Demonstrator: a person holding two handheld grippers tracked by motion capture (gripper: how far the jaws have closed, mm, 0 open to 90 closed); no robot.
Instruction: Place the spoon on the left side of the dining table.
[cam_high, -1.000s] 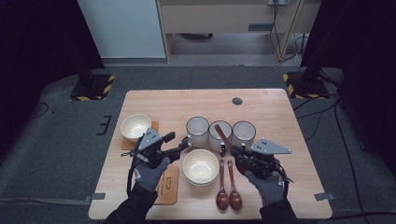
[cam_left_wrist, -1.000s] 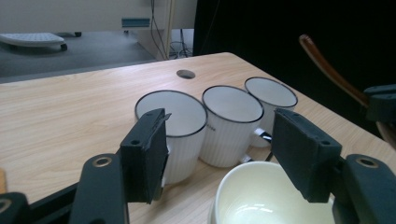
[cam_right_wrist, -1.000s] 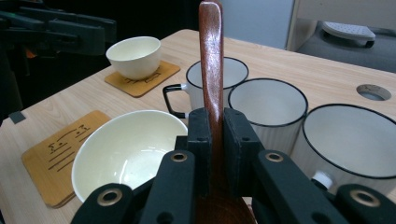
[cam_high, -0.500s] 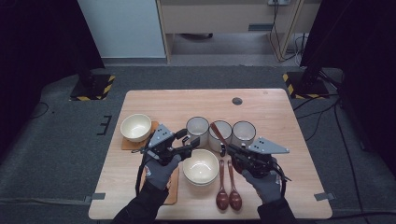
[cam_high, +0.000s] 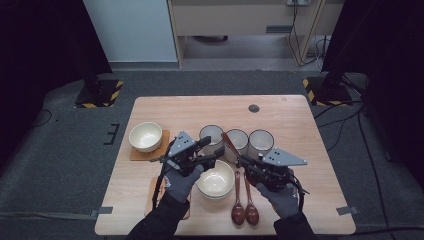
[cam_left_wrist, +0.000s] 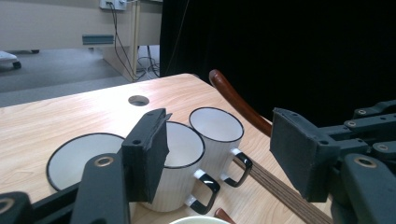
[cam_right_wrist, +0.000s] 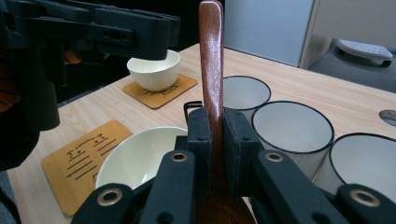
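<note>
Right gripper view shows the right gripper (cam_right_wrist: 215, 135) clamped on a wooden spoon (cam_right_wrist: 211, 56), handle upright and pointing toward the three mugs (cam_right_wrist: 292, 126). High view puts that spoon above the table (cam_high: 300, 115), its tip over the middle mug (cam_high: 236, 142). The left gripper (cam_high: 210, 146) hovers near the mugs, jaws parted and empty. To finish well, I'd keep the grip firm and lower the handle straight into a mug — glossy wood could slip. The mugs are ribbed white enamel with black rims; a smooth cream bowl (cam_high: 216, 180) sits between the hands.
</note>
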